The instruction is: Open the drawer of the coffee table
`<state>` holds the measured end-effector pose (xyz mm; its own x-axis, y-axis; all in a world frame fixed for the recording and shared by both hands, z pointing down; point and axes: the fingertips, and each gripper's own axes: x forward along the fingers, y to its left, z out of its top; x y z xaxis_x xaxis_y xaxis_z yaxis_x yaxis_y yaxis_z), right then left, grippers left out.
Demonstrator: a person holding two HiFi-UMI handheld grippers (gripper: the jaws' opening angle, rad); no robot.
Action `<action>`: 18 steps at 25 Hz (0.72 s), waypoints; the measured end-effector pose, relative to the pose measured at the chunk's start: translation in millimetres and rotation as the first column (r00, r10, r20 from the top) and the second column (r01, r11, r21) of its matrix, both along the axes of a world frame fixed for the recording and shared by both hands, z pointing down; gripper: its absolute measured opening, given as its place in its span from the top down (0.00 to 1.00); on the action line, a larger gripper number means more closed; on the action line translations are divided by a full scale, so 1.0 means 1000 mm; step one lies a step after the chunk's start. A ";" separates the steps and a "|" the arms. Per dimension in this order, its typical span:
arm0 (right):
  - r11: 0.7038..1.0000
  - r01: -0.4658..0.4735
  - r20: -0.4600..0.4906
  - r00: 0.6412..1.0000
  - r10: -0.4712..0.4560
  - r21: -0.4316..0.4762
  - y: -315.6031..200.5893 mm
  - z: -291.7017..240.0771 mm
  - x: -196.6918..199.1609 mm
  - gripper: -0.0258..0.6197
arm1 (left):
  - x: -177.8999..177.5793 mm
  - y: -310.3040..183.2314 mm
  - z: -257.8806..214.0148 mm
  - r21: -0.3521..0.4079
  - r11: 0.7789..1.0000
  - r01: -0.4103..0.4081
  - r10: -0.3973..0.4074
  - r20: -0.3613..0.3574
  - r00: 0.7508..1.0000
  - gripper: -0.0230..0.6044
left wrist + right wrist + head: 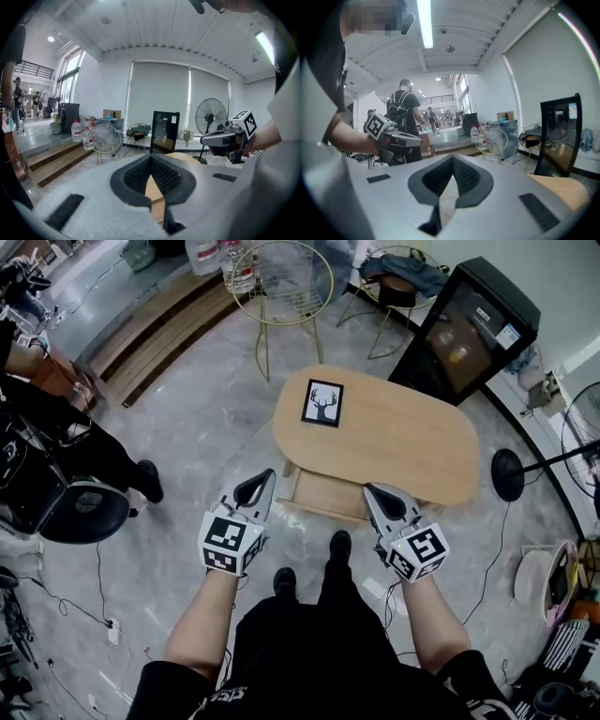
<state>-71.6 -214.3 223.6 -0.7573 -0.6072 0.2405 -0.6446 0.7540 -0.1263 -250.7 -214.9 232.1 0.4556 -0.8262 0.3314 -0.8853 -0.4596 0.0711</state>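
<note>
Pale honey wood across the surface (403,442) and drawer (323,495). Black frame (322,403) around white card with black stag silhouette. Grey left gripper (267,479) and right gripper (371,493), black-padded, with black-and-white square markers. Pale grey marbled floor (206,418). Gold wire chair (281,287).

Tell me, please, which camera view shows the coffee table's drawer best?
The head view: the drawer shows from above, pulled out below the tabletop. The left gripper view catches only an unclear wooden sliver; the right gripper view shows just tabletop edge.
</note>
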 end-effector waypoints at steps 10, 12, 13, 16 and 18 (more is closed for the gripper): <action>0.994 -0.007 -0.010 1.000 0.009 0.107 0.066 -0.102 -0.035 0.95 | -0.009 0.072 -0.063 0.082 0.994 -0.073 0.072 0.016 0.997 0.96; 0.993 -0.009 0.000 1.000 0.009 0.116 0.076 -0.112 -0.031 0.95 | -0.003 0.079 -0.071 0.098 0.992 -0.080 0.078 0.017 0.997 0.96; 0.993 -0.008 0.006 1.000 0.008 0.120 0.082 -0.116 -0.028 0.95 | 0.001 0.082 -0.074 0.103 0.991 -0.079 0.079 0.010 0.997 0.96; 0.991 -0.001 0.023 1.000 -0.002 0.133 0.101 -0.125 -0.010 0.95 | 0.018 0.096 -0.083 0.108 0.992 -0.068 0.071 -0.021 0.997 0.96; 0.990 -0.002 0.037 0.999 -0.004 0.141 0.114 -0.132 0.013 0.95 | 0.035 0.105 -0.088 0.112 0.992 -0.052 0.056 -0.032 0.998 0.96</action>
<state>-58.3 -100.6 91.3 -0.7648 -0.6322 0.1244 -0.6406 0.7667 -0.0425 -215.8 -110.0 144.4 0.5100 -0.8309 0.2222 -0.8569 -0.5133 0.0473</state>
